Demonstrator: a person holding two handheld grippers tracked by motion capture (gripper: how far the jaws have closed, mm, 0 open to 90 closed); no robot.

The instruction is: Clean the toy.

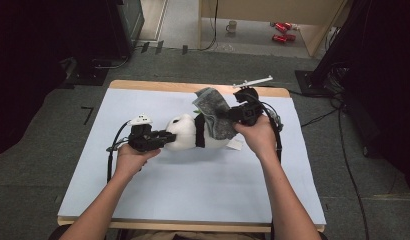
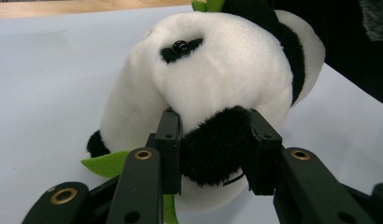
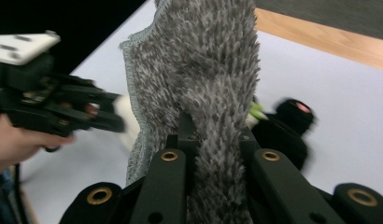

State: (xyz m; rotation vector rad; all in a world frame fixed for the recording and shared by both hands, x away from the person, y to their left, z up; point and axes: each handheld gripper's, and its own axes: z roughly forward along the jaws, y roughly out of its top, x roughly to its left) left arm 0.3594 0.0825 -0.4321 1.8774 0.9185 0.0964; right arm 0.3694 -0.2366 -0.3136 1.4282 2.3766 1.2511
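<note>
Near the far edge of the desk [image 1: 93, 165], a plush panda [image 1: 185, 132] lies on its side. The left gripper [image 2: 213, 149] clamps the panda's black muzzle. The right gripper [image 3: 213, 140] pinches a grey shaggy cloth [image 3: 213, 60], draped over the panda's body.

Right hand-held gripper [image 3: 213, 140] clamping shaggy grey cloth [image 3: 203, 60], blurred panda toy [image 3: 283, 126] behind (on table)

The plush panda [image 2: 217, 79] is white with black patches; the shaggy cloth [image 3: 213, 70] is mottled grey; the table cover [image 1: 193, 185] pale blue.
</note>
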